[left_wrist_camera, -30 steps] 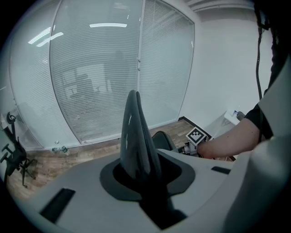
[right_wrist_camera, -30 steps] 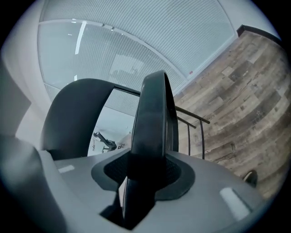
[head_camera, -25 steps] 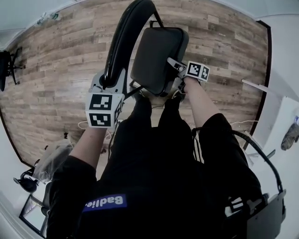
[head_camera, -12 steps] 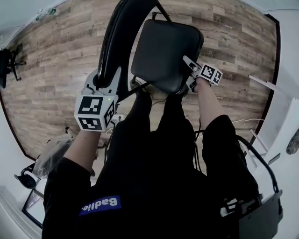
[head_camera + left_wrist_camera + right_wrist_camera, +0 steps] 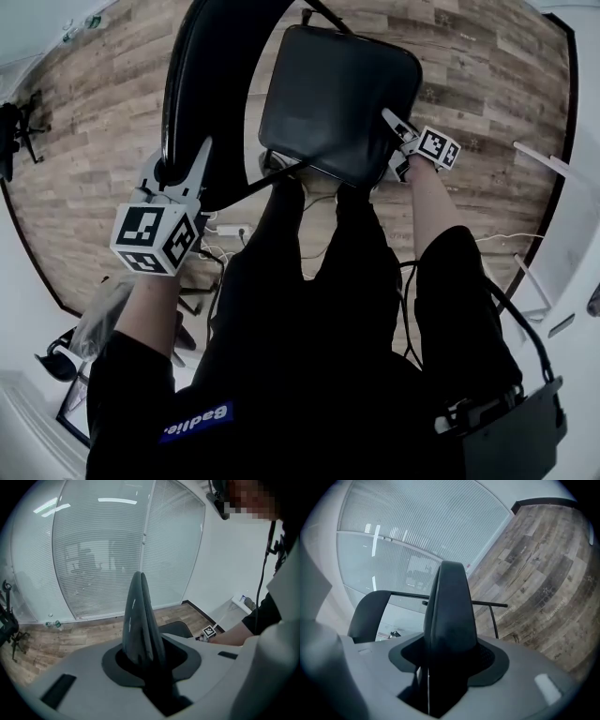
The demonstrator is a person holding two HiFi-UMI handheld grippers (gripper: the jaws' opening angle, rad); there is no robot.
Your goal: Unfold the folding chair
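Working on a black folding chair (image 5: pixel 281 84)
Pinching the backrest (image 5: pixel 211 75) tight with the left gripper (image 5: pixel 176 167); opening the right gripper (image 5: pixel 391 141) jaws, seat (image 5: pixel 333 89) edge between them

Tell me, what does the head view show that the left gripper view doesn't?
Only the head view shows the person's legs in black trousers and a white power strip lying on the floor. Only the left gripper view shows a glass wall with blinds and a white wall beside it. Both show the chair's black seat, its backrest and the wooden floor.
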